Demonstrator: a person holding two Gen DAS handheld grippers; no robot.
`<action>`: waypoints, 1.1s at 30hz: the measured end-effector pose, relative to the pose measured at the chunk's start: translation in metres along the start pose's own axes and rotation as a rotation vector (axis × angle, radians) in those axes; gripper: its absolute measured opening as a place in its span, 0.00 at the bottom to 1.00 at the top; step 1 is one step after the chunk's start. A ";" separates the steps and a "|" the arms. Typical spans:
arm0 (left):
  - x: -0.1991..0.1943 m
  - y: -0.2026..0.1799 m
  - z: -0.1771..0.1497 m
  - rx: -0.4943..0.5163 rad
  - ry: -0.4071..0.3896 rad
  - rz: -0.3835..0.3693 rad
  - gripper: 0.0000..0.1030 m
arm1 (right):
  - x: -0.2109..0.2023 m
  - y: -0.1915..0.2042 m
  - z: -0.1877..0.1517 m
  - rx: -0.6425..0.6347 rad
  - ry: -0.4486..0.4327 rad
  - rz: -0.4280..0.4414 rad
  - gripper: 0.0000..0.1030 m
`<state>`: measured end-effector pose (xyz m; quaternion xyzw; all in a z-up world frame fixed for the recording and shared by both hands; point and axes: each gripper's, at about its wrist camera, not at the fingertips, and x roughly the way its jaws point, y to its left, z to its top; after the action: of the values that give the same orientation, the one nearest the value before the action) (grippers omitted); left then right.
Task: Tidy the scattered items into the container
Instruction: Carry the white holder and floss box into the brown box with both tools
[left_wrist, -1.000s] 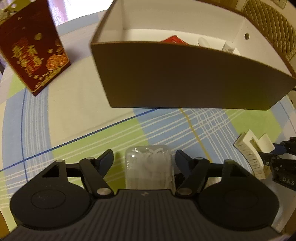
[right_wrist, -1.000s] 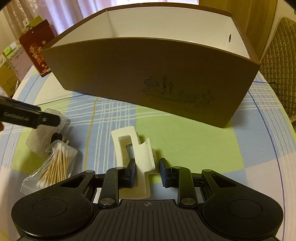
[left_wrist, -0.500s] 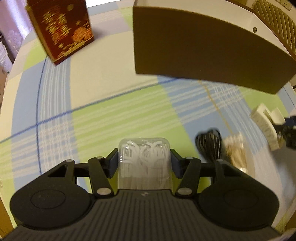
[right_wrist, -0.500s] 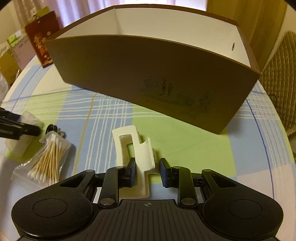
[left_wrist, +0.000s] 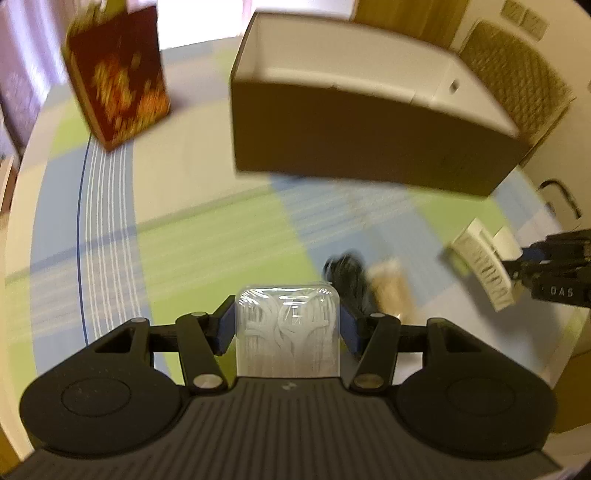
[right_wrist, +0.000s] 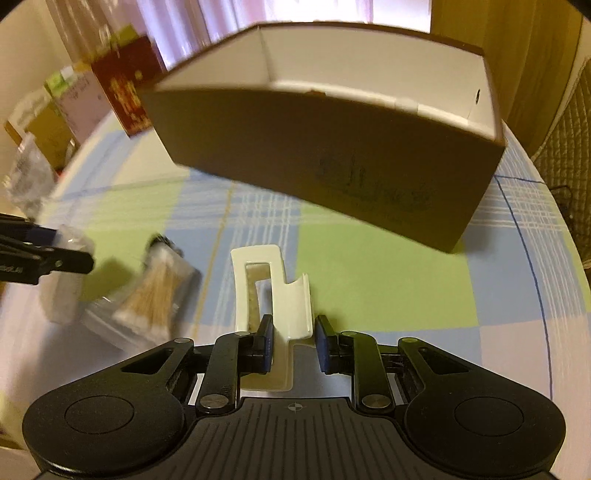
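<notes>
left tongs: level, clamped on clear floss-pick box above table | right tongs: level, pinching white hair claw | brown box ahead

Matt cardboard box, seemingly glossy plastic clip.

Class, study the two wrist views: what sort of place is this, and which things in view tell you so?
Most likely a home dining or living room: a table under a blue, green and white checked tablecloth, a quilted tan chair back behind it, and pinkish curtains over a bright window.
</notes>
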<state>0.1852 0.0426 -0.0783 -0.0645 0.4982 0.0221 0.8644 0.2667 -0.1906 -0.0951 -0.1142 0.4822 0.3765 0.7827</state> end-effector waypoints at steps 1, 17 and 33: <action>-0.004 -0.002 0.007 0.013 -0.017 -0.006 0.50 | -0.006 -0.002 0.004 -0.001 -0.010 0.013 0.25; -0.006 -0.046 0.185 0.266 -0.217 0.007 0.50 | -0.037 -0.073 0.153 -0.029 -0.159 0.005 0.25; 0.136 -0.053 0.272 0.282 -0.023 0.124 0.50 | 0.067 -0.134 0.238 -0.239 0.018 -0.091 0.25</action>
<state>0.4928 0.0231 -0.0565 0.0885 0.4895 0.0059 0.8675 0.5363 -0.1218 -0.0551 -0.2316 0.4353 0.3943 0.7755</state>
